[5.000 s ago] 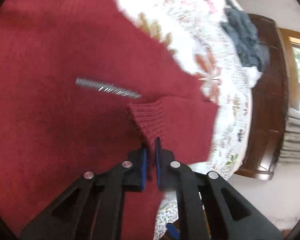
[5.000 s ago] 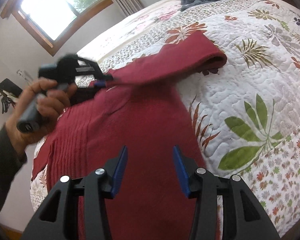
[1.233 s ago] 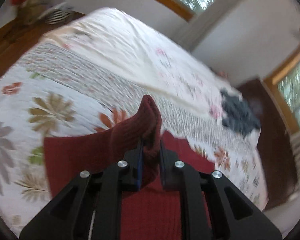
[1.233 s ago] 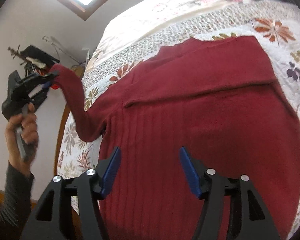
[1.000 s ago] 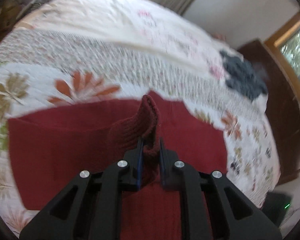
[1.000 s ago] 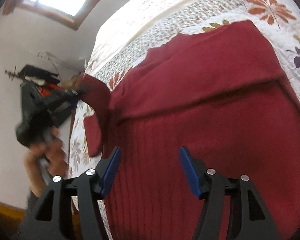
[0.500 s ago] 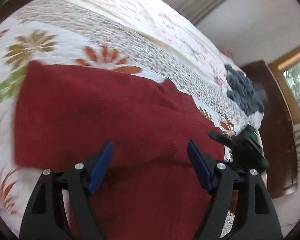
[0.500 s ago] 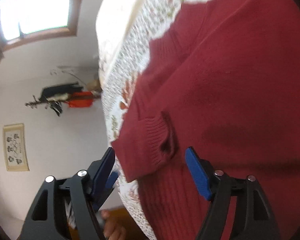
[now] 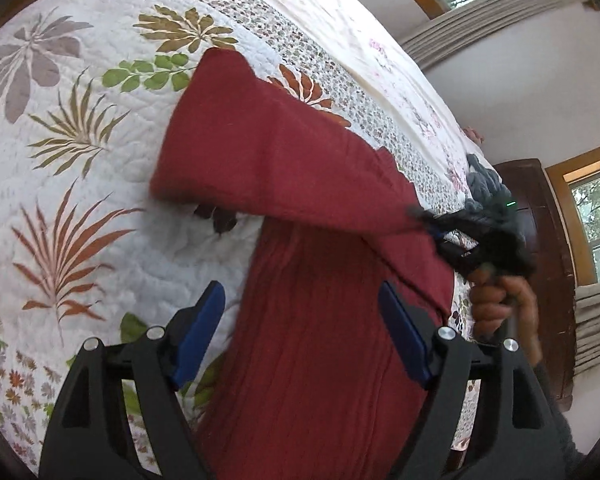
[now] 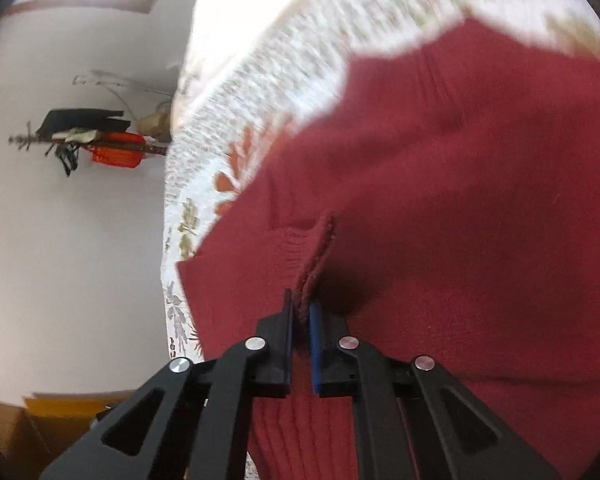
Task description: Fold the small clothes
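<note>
The dark red knitted sweater (image 9: 324, 320) lies flat on the white quilted bedspread with leaf print (image 9: 60, 128), its body running lengthwise away from the left gripper (image 9: 300, 320). That gripper's blue-padded jaws stand spread wide above the sweater body, touching nothing. The right gripper (image 10: 300, 312) has its jaws pressed together on the ribbed cuff (image 10: 316, 256) of one sleeve. The sleeve (image 9: 268, 152) stretches diagonally across the sweater's upper part, from its fold on the bedspread toward the right gripper, held in a hand (image 9: 500, 304).
</note>
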